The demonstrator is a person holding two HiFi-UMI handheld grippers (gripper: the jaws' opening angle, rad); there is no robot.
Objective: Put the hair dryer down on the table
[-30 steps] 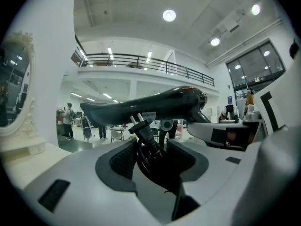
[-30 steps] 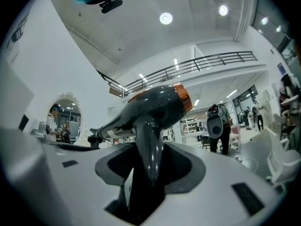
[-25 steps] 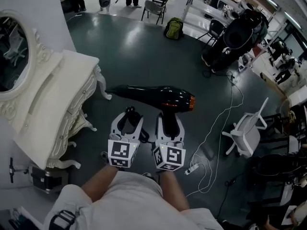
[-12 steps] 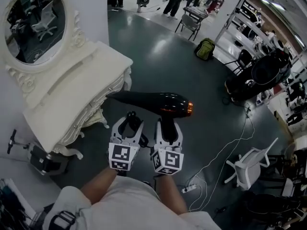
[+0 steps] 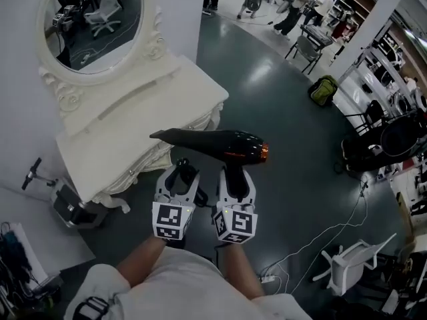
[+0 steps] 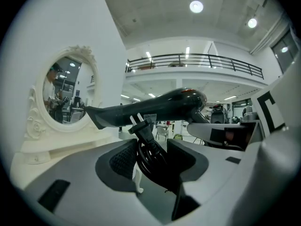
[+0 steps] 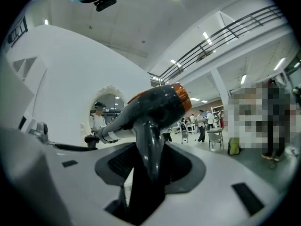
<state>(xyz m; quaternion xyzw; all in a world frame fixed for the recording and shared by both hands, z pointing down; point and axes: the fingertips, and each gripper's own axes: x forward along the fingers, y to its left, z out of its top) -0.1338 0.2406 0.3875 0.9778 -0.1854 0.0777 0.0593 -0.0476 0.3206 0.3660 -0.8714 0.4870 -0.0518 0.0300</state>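
Observation:
A glossy black hair dryer (image 5: pixel 213 143) with an orange rear ring is held in the air, nozzle pointing left toward the white dressing table (image 5: pixel 143 115). My right gripper (image 5: pixel 235 179) is shut on its handle (image 7: pixel 149 147), the body (image 7: pixel 153 108) rising above the jaws. My left gripper (image 5: pixel 181 176) is shut on the coiled black power cord (image 6: pixel 149 150), with the plug (image 6: pixel 141 126) sticking up between the jaws. In the left gripper view the dryer (image 6: pixel 155 107) crosses just beyond the plug. The nozzle tip hangs over the table's front edge.
The table carries an oval mirror (image 5: pixel 93 15) in an ornate white frame against the wall. Dark glossy floor lies below and to the right. A white chair (image 5: pixel 350 275) and a white cable (image 5: pixel 313 242) lie at lower right. People and chairs stand far off at the top.
The view has swung toward the dressing table, which now lies closer and more central. Both grippers keep their hold, and the dryer's nozzle has come to the table's edge.

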